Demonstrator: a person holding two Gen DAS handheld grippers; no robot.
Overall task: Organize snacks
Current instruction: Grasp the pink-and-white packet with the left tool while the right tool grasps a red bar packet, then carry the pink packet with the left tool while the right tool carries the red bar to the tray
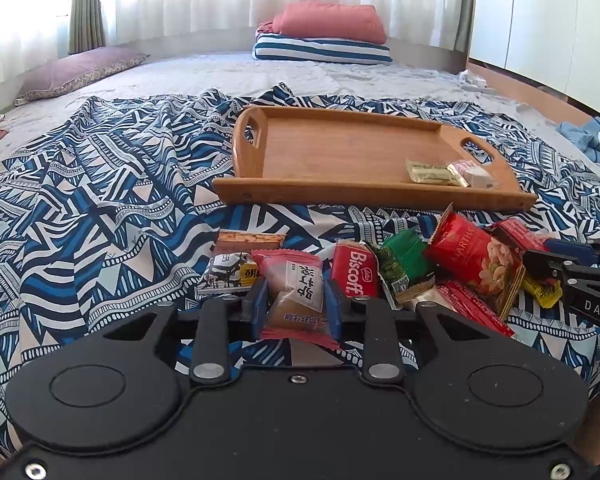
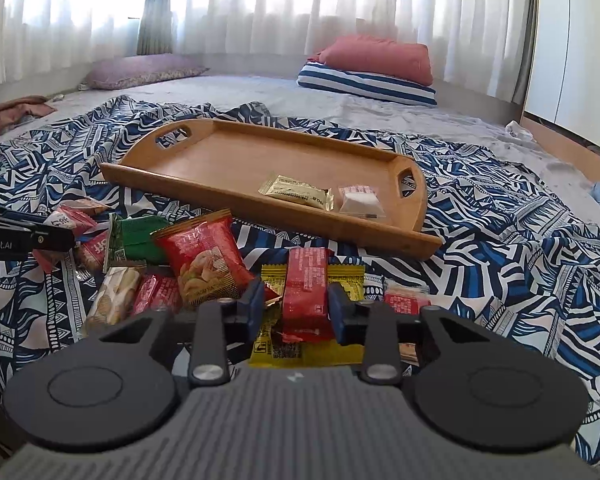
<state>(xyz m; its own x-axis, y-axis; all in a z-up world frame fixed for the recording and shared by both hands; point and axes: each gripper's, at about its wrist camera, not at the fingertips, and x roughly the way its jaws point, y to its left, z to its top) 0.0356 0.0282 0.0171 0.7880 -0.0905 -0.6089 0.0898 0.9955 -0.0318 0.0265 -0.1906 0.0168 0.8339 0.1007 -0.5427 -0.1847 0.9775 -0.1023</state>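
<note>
A wooden tray (image 1: 372, 196) lies on the patterned bedspread and holds a gold packet (image 1: 428, 172) and a clear packet with a white sweet (image 1: 474, 174). In front of it is a heap of snacks, among them a red Biscoff packet (image 1: 354, 272), a green packet (image 1: 404, 258) and a red nut bag (image 1: 476, 258). My left gripper (image 1: 296, 300) is shut on a pink-edged packet with a brown cake (image 1: 296, 284). My right gripper (image 2: 296, 304) straddles a red packet (image 2: 306, 292) lying on a yellow packet (image 2: 344, 276). Its right pad touches the red packet and a small gap shows at the left pad.
The blue-and-white bedspread (image 1: 100, 200) is rumpled around the tray (image 2: 260, 216). A striped cushion with a pink pillow (image 1: 328, 20) and a mauve pillow (image 1: 80, 72) lie at the far end. The wooden bed edge (image 1: 512, 88) and blue clothes (image 1: 584, 136) are at the right.
</note>
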